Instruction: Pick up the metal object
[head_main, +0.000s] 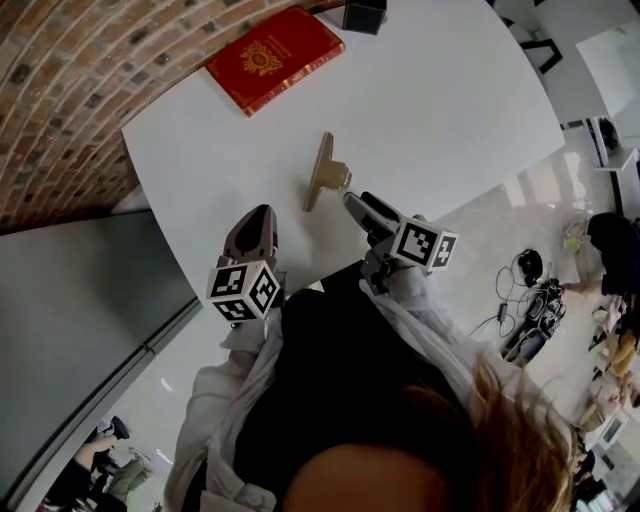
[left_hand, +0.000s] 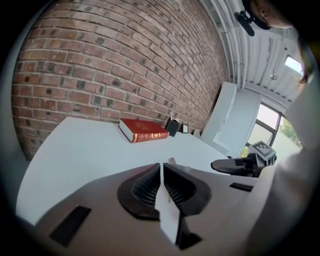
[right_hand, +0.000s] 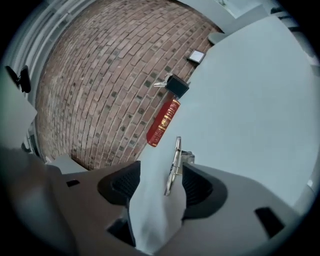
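Note:
The metal object (head_main: 322, 172), a brass-coloured flat bar with a short bracket on one side, lies on the white table (head_main: 440, 110) near its front edge. My right gripper (head_main: 358, 203) reaches it from the near side. In the right gripper view the metal object (right_hand: 175, 162) sits between the open jaws of my right gripper (right_hand: 161, 175), close against the right pad and well apart from the left one. My left gripper (head_main: 262, 215) hovers left of the object with its jaws together and nothing between them. In the left gripper view my left gripper (left_hand: 161, 172) points at the metal object (left_hand: 172, 161) just beyond.
A red book (head_main: 273, 57) lies at the table's far side beside a small black box (head_main: 363, 14). A brick wall (head_main: 60, 100) runs behind the table. The table's front edge is just under both grippers, and cables lie on the floor (head_main: 530, 290) to the right.

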